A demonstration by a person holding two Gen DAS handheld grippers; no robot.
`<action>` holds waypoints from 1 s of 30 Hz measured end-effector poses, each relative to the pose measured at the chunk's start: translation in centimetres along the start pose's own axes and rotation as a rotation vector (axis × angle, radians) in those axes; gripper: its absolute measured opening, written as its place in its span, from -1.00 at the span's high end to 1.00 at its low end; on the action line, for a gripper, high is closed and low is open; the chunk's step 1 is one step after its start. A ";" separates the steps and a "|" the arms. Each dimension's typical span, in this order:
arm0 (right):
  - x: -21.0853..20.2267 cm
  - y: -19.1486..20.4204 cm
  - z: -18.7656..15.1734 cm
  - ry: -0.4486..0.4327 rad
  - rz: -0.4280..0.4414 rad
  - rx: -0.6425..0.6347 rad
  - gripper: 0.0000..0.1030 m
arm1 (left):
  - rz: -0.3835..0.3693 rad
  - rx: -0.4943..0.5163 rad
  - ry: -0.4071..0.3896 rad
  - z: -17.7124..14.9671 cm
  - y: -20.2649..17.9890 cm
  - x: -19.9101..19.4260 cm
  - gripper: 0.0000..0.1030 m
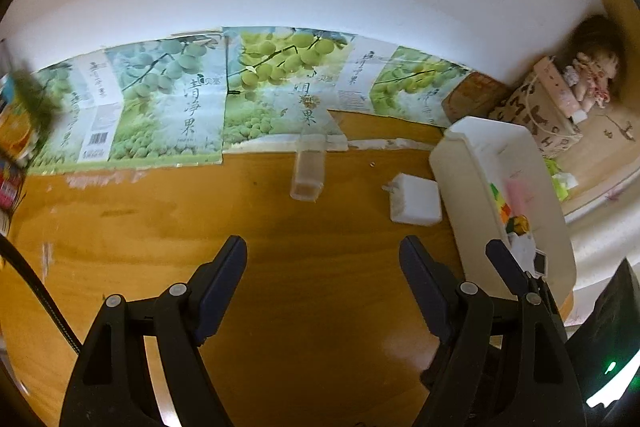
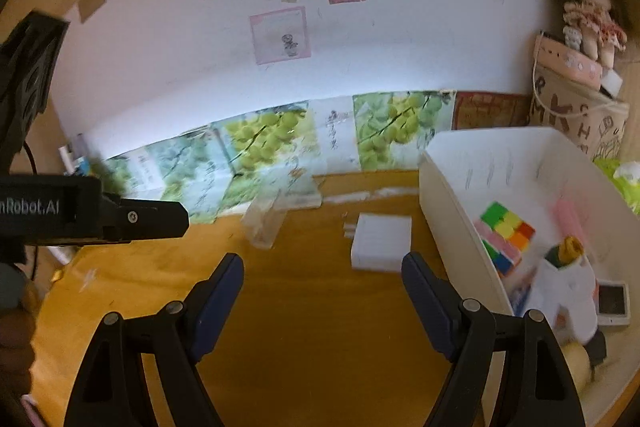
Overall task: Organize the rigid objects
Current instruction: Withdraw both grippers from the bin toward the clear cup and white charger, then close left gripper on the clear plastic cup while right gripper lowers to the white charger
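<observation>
On the wooden desk lie a clear plastic box (image 1: 307,174) (image 2: 264,223) and a white plug adaptor (image 1: 416,199) (image 2: 382,241). To their right stands a white bin (image 1: 452,163) (image 2: 448,203) that holds a colour cube (image 2: 506,235), a white bottle-like thing (image 2: 564,283), a pink item (image 2: 568,219) and a small screen device (image 2: 612,301). My left gripper (image 1: 324,251) is open over bare desk, short of the clear box. My right gripper (image 2: 322,263) is open too, with the adaptor just beyond its fingertips. Nothing sits between either pair of fingers.
Grape-print cartons (image 1: 168,107) line the wall at the desk's back. A patterned bag (image 2: 576,111) with a doll (image 2: 592,15) on top stands behind the bin. In the right wrist view the left gripper's body (image 2: 120,219) is at the left. Coloured packets (image 1: 16,131) lie at the desk's far left.
</observation>
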State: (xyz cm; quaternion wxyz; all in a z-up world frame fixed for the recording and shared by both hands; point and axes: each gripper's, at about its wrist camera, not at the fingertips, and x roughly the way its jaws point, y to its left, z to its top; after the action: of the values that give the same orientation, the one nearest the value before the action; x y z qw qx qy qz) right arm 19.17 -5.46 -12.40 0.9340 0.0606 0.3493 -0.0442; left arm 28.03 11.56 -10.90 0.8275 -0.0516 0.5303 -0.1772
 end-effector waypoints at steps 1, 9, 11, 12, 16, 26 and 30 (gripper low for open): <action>0.7 0.2 0.1 -0.008 -0.021 0.007 -0.59 | -0.001 -0.001 0.012 0.6 0.2 0.5 -0.58; 5.5 -0.1 0.3 -0.019 -0.130 0.056 -0.59 | -0.015 -0.006 0.108 5.2 1.1 5.4 -0.58; 6.2 -0.3 0.2 -0.012 -0.149 0.071 -0.59 | -0.013 -0.011 0.125 5.5 1.3 6.6 -0.58; 6.6 -0.3 0.1 -0.007 -0.159 0.073 -0.59 | -0.011 -0.013 0.130 5.6 1.3 7.0 -0.58; 7.5 -0.3 -0.5 0.010 -0.206 0.084 -0.59 | -0.007 -0.038 0.176 5.5 1.8 9.3 -0.58; 9.4 -0.9 -1.4 0.045 -0.275 0.096 -0.59 | -0.020 -0.048 0.197 5.4 1.6 11.9 -0.57; 10.1 -1.5 -1.7 0.070 -0.287 0.102 -0.59 | -0.024 -0.060 0.206 5.4 1.6 12.9 -0.49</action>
State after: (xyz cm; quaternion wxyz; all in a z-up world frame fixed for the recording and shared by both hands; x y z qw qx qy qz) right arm 25.54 -7.11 -20.45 0.9011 0.0588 0.3839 -0.1926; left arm 38.13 8.02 -20.07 0.7645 -0.0639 0.6170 -0.1755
